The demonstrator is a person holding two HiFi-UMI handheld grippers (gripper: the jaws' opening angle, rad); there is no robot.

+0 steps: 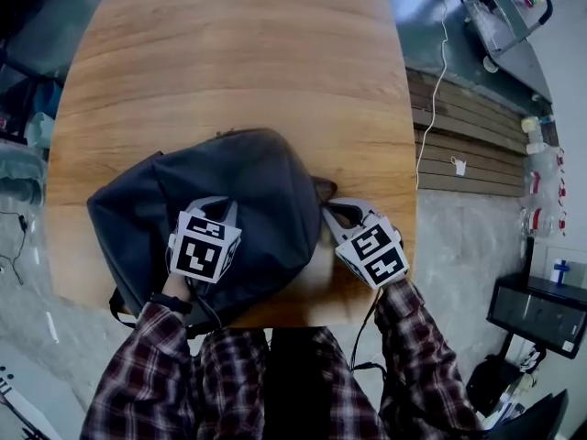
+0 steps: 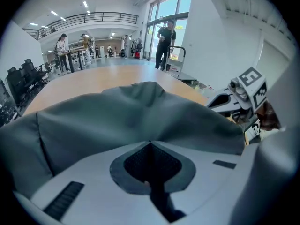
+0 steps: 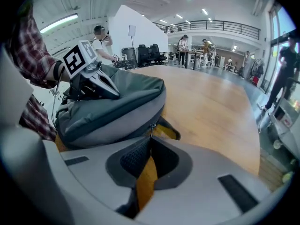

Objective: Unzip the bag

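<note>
We record the left gripper (image 2: 150, 142) pinched shut on the soft, rounded grey fabric backpack (image 1: 257, 181). At the backpack's 3 o'clock edge, the right gripper (image 3: 150, 137) clamps its small metal zipper pull (image 3: 150, 126).

Your wooden table (image 1: 229, 53) has rounded corners and a plain plank grain. Off its right edge, a white cable (image 1: 431, 108) trails down beside a slatted wooden panel (image 1: 468, 145) on the grey floor (image 1: 459, 246). Around you is a bright hall with a railed balcony (image 2: 93, 18), tall windows (image 2: 185, 13) and black chairs (image 3: 147, 54). Several people are standing, one person (image 2: 165, 39) by the windows.
</note>
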